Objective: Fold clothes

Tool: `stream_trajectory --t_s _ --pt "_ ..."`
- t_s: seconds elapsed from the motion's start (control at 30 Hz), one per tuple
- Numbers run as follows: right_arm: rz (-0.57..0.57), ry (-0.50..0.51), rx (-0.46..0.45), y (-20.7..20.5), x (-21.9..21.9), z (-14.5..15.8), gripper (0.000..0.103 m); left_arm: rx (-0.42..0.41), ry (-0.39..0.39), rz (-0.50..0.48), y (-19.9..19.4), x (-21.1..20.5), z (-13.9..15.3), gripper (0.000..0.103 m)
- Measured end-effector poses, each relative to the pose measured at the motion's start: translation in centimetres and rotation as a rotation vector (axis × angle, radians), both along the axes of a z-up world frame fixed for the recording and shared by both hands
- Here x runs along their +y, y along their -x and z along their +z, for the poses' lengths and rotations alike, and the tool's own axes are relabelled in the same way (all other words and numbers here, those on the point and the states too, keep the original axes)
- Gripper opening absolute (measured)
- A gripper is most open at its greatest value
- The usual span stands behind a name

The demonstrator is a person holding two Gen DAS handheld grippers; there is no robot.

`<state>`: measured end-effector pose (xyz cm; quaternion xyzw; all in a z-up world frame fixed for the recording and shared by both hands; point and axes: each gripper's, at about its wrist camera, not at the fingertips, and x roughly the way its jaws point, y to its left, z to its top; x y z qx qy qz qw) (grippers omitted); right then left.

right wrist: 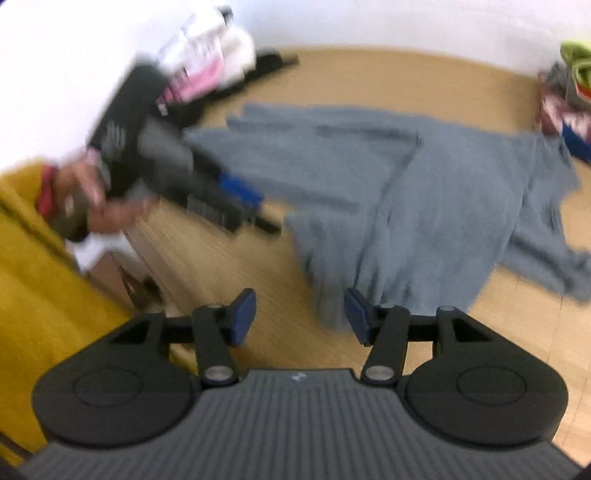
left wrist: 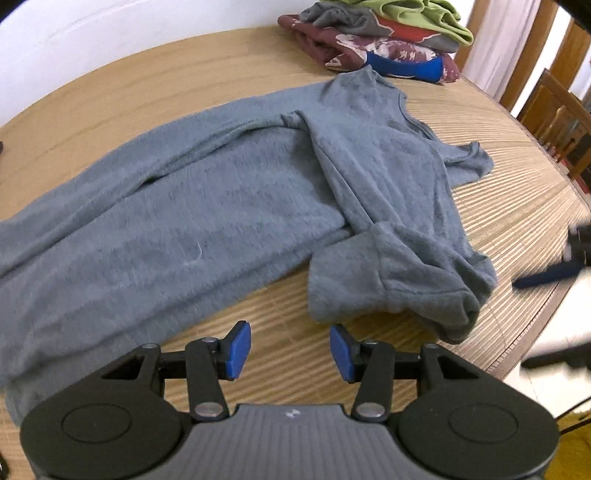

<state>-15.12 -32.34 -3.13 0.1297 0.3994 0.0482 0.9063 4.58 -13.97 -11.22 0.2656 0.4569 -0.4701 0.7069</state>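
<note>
Grey-blue knit, soft and slightly fuzzy: the long-sleeved top [left wrist: 229, 192] lies spread on the woven bamboo mat [left wrist: 491, 155] that covers the wooden table [left wrist: 74, 96], one side and its sleeve [left wrist: 388, 266] already turned inward, the cuff end slumped in a loose roll near the table edge.

We hold both tools free of cloth. Our left gripper [left wrist: 290, 349] hovers just short of the sleeve, blue pads apart, nothing between them. Our right gripper [right wrist: 300, 317] is likewise spread and empty, just beside the garment's near edge; its view is motion-blurred, so finer detail is lost.

Risks, as we judge them:
- The limp knit drapes and bunches; pinching only one layer at the rolled cuff would likely drag the fold askew.
- The mat's ribbed surface may catch the fabric, so a sliding pull could wrinkle it.
- The rolled sleeve sits near the table edge and could slip off if nudged.

A stack of folded clothes [left wrist: 376, 33] sits at the far side, touching the top's collar end.
</note>
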Motion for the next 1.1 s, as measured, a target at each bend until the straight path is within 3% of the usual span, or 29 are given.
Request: stream_trajectory --t_s 0.07,0.17,0.27,0.3,0.33,0.37,0.4,0.53,0.63,0.73,0.97,1.1 --pt "-0.032 -0.054 -0.068 -0.8 -2.4 0.5 0.056 0.026 0.008 0.023 0.4 0.4 0.1 0.05" --pt "-0.14 -0.207 -0.063 -3.6 -6.2 -1.3 0.057 0.113 0.041 0.082 0.6 1.1 0.3 0.05" --pt "-0.175 -0.306 0.046 -6.3 -8.2 -4.9 0.057 0.106 0.043 0.138 1.3 1.6 0.7 0.05" --pt "-0.151 -0.28 0.047 -6.4 -7.7 -5.5 0.049 0.086 0.034 0.145 1.7 1.7 0.9 0.05" --pt "-0.126 -0.252 0.047 -6.5 -7.2 -6.0 0.029 0.072 0.029 0.149 2.0 1.9 1.1 0.05" --pt "-0.089 -0.234 0.041 -6.1 -6.2 -6.2 0.017 0.061 0.025 0.148 2.3 2.2 1.3 0.051" --pt "-0.058 -0.225 0.014 -5.5 -5.3 -5.9 0.011 0.055 0.022 0.141 2.6 2.5 1.4 0.051" --pt "0.079 -0.247 -0.108 -2.3 -1.5 -4.2 0.01 0.005 -0.015 0.086 3.1 3.2 1.4 0.056" --pt "0.109 -0.14 -0.072 -1.1 1.8 -4.5 0.011 -0.023 -0.032 0.004 3.3 3.6 1.0 0.056" --pt "0.078 -0.07 -0.009 -0.4 3.6 -5.5 0.012 -0.032 -0.033 -0.06 3.5 4.0 0.3 0.056" --pt "-0.029 0.031 -0.005 0.9 5.8 -5.1 0.012 0.019 0.085 -0.278 5.3 3.9 -0.9 0.056" --pt "-0.06 0.074 -0.004 2.5 6.6 -4.7 0.012 -0.028 0.14 -0.397 6.9 3.6 -0.8 0.059"
